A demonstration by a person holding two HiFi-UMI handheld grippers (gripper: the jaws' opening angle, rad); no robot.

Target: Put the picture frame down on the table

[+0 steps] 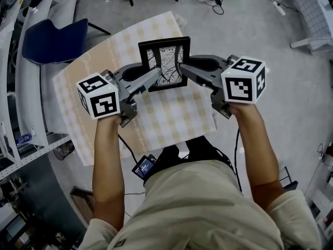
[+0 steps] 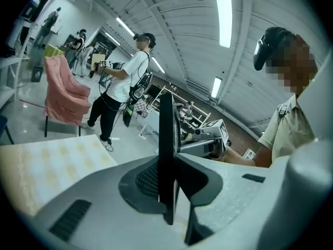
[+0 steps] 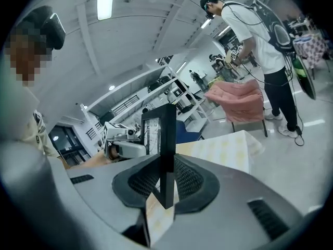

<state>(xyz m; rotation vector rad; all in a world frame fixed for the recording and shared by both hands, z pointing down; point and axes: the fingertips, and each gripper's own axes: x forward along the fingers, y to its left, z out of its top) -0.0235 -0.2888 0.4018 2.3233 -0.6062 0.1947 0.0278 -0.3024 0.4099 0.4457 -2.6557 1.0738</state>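
A black picture frame (image 1: 164, 62) with a pale branch-like print stands upright above the table (image 1: 156, 126), which wears a yellow-and-white checked cloth. My left gripper (image 1: 156, 77) is shut on the frame's left edge. My right gripper (image 1: 183, 69) is shut on its right edge. In the left gripper view the frame (image 2: 166, 139) shows edge-on, pinched between the dark pads of the left gripper (image 2: 167, 191). The right gripper view shows the frame (image 3: 165, 139) clamped the same way in the right gripper (image 3: 165, 186), with the checked cloth (image 3: 218, 150) below it.
A blue chair (image 1: 54, 39) stands at the table's far left corner, and metal shelving (image 1: 15, 134) runs along the left. A pink draped chair (image 2: 62, 95) and a person with a headset (image 2: 127, 82) stand beyond the table. Cables lie on the floor (image 1: 291, 103).
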